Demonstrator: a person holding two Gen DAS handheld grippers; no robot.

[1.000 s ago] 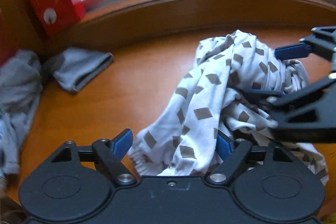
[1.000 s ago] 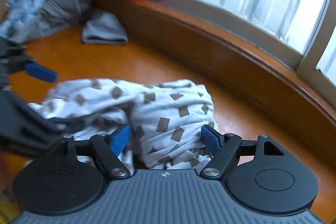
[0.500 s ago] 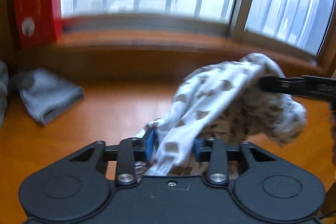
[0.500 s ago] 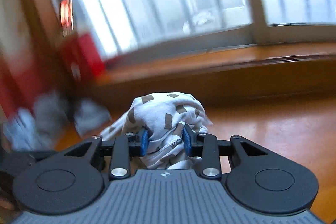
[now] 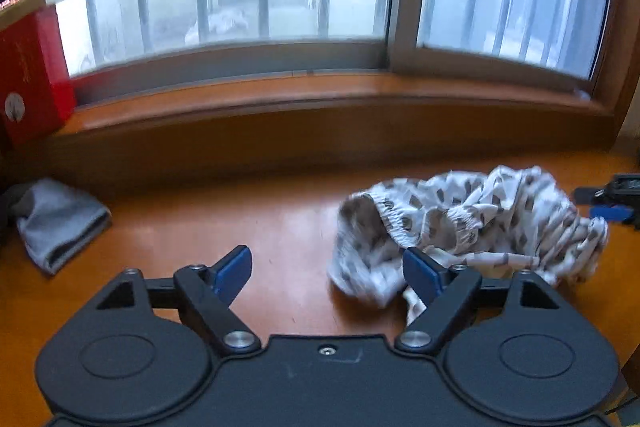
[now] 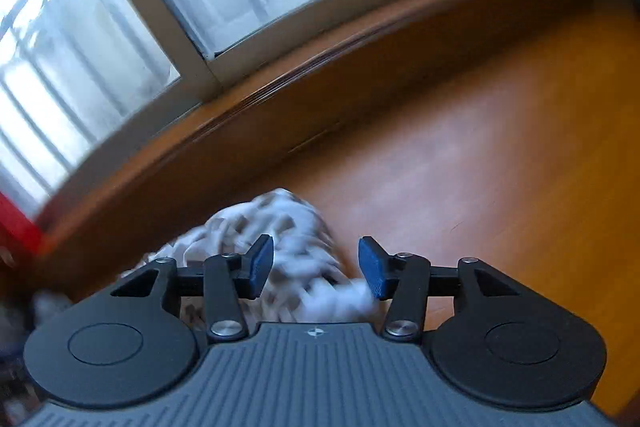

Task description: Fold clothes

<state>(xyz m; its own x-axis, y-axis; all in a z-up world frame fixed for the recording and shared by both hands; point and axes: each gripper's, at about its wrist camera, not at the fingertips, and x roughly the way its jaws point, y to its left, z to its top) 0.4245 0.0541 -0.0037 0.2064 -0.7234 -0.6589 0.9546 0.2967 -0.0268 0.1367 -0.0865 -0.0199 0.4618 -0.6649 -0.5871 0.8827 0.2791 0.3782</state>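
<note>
Both claws have let go: the crumpled white garment with brown patches (image 5: pixel 468 227), pinched moments ago, now lies unfolded ahead-right of the spread left claw (image 5: pixel 328 273) and before the spread right claw (image 6: pixel 316 267).

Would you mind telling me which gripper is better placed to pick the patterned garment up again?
Probably the right gripper: its open fingers point straight at the patterned garment. The left gripper, also open, faces bare table, with the garment off to its right.
</note>
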